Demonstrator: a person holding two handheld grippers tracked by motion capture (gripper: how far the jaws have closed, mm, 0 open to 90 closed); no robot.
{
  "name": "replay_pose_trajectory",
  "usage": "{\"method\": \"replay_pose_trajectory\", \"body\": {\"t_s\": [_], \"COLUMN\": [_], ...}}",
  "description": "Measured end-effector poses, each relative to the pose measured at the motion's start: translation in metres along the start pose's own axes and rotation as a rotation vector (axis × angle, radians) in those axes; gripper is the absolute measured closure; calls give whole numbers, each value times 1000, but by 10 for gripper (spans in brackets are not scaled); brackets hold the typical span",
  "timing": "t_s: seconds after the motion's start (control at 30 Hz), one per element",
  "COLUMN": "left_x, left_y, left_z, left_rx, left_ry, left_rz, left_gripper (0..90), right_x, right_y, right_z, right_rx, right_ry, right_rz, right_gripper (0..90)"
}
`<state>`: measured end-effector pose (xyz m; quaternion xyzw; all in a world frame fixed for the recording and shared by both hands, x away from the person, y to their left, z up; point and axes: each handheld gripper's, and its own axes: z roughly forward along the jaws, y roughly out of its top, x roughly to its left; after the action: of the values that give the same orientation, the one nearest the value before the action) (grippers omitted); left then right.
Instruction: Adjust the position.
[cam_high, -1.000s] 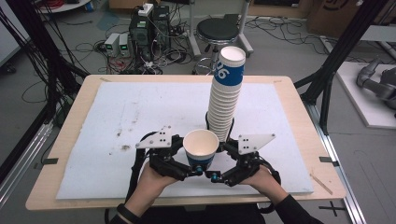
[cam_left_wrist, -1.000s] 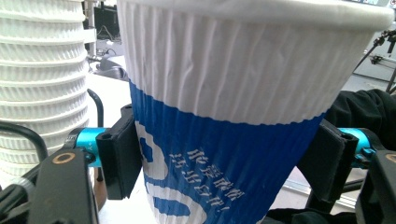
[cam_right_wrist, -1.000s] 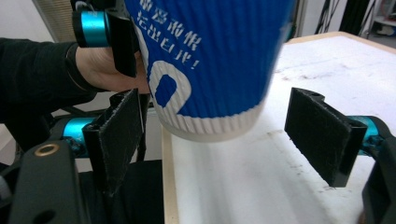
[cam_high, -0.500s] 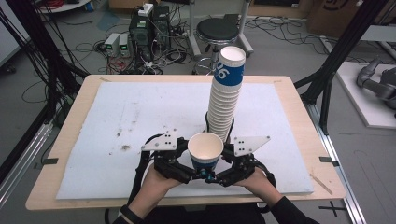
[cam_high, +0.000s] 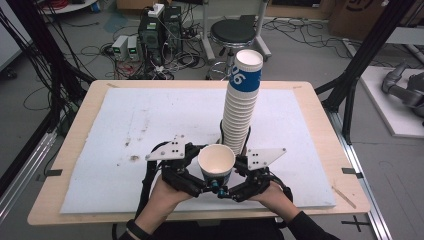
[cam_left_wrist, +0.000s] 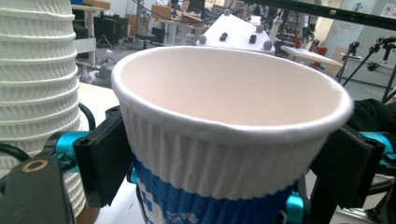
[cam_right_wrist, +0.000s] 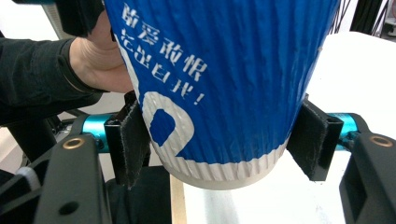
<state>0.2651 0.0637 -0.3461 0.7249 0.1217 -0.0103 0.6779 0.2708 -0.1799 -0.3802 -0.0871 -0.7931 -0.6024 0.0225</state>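
Single paper cup (cam_high: 216, 162) held upright at lower centre of the high view, above the near edge of the worktop (cam_high: 125, 125) and just in front of the tall cup stack (cam_high: 241, 112). The right tongs (cam_right_wrist: 219, 140) pinch its blue lower wall, both pads pressed against it, so they carry the cup. The left tongs (cam_left_wrist: 224, 163) have just been opening; their pads flank the ribbed wall loosely, judged a hand-over from left to right.
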Motion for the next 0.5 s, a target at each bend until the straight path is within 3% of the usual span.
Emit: {"method": "replay_pose_trajectory", "body": {"t_s": [0.37,0.5], "left_x": [0,0], "left_y": [-2,-2], "left_z": [0,1], "left_rx": [-3,2], "left_ry": [0,-8], "left_rz": [17,22], "left_gripper": [227,231], "right_x": [1,2], "right_y": [0,1], "right_z": [2,1], "right_rx": [6,-26], "right_ry": [-1,6], "right_rz": [10,20], "right_gripper": [285,242]}}
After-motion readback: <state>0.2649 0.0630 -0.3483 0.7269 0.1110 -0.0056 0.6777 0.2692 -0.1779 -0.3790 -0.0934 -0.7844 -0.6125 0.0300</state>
